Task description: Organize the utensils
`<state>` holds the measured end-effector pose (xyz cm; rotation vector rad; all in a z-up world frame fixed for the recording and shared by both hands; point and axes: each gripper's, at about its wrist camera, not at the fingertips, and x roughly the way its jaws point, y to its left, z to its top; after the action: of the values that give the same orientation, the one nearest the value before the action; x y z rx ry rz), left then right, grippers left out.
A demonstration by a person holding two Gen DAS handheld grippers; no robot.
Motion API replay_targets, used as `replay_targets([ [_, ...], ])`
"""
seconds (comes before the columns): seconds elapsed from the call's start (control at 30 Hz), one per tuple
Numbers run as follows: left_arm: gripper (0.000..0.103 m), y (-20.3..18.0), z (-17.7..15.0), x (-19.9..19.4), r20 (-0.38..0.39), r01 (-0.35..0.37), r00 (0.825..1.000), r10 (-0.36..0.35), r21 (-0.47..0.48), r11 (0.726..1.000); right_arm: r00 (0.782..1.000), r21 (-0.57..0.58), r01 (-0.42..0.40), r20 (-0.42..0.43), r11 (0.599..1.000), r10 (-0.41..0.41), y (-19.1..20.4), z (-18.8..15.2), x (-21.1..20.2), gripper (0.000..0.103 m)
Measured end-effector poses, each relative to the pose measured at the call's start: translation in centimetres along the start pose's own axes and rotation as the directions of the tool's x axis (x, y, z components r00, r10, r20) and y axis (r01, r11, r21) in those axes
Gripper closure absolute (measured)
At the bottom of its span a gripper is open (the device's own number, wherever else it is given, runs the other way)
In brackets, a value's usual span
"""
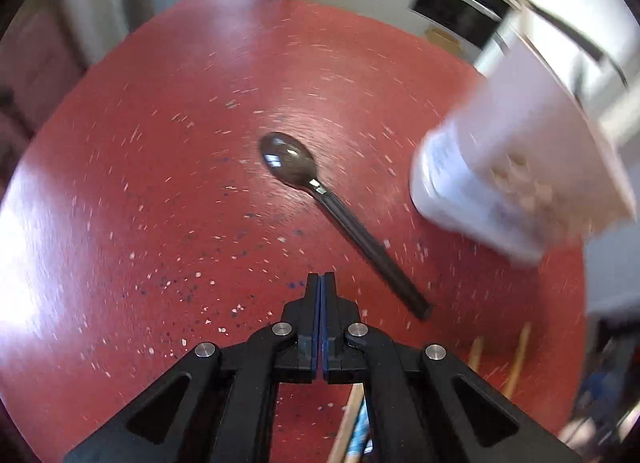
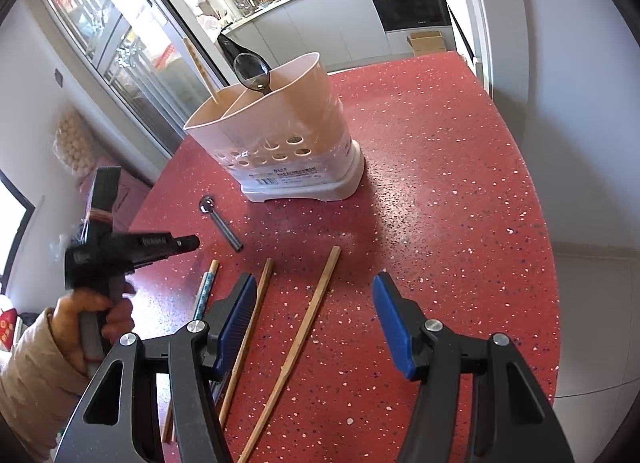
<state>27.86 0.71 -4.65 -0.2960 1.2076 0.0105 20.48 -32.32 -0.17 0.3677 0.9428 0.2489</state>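
A black spoon lies flat on the red speckled bench, bowl pointing far and left, handle running near and right. It sits just left of the white utensil holder. My left tongs hover above the bench just near the spoon's handle end, pressed together with nothing between them. The holder stands upright toward the far side of the bench; another dark spoon leans out of its right compartment and a pale stick rises from the left one. Near the holder, loose wooden chopsticks lie on the bench, and one with a blue patterned end lies at the left. My right tongs hang spread wide above those chopsticks, holding nothing.
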Motion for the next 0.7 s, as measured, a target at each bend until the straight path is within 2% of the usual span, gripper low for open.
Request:
replay_targets([
  [0.13,0.075,1.4,1.1,-0.2,0.017,0.01,1.0,-0.008,-0.139,0.99,1.0,-0.007,-0.012,0.007,1.0,0.012,0.1,-0.1,-0.3,0.039],
  [0.2,0.075,1.9,1.7,0.0,0.015,0.012,1.0,-0.01,-0.17,0.985,1.0,-0.003,-0.013,0.009,1.0,0.013,-0.1,-0.3,-0.4,0.039],
  [0.3,0.075,2.5,2.4,-0.2,0.028,-0.029,0.999,0.033,-0.142,0.99,1.0,-0.017,-0.03,-0.007,0.999,0.03,0.3,-0.1,-0.1,0.039],
  [0.37,0.075,3.5,1.9,-1.5,0.061,-0.047,0.997,0.054,-0.106,0.993,0.999,-0.073,-0.046,-0.031,0.996,0.044,1.7,0.3,0.8,0.039],
  [0.43,0.075,4.9,0.9,-3.6,0.116,-0.066,0.99,0.075,-0.078,0.995,0.995,-0.122,-0.069,-0.074,0.99,0.061,3.3,0.8,2.1,0.039],
  [0.53,0.074,8.3,-1.1,-6.2,0.175,-0.071,0.981,0.078,-0.047,0.996,0.979,-0.198,-0.139,-0.174,0.97,0.105,7.2,1.8,5.6,0.039],
  [0.6,0.074,10.4,-2.7,-7.8,0.208,-0.064,0.976,0.071,-0.041,0.997,0.97,-0.268,-0.156,-0.223,0.951,0.097,10.1,2.3,8.0,0.039],
  [0.7,0.074,14.1,-4.7,-9.6,0.245,-0.064,0.967,0.069,-0.027,0.998,0.965,-0.37,-0.137,-0.259,0.919,0.039,14.2,3.1,11.8,0.039],
])
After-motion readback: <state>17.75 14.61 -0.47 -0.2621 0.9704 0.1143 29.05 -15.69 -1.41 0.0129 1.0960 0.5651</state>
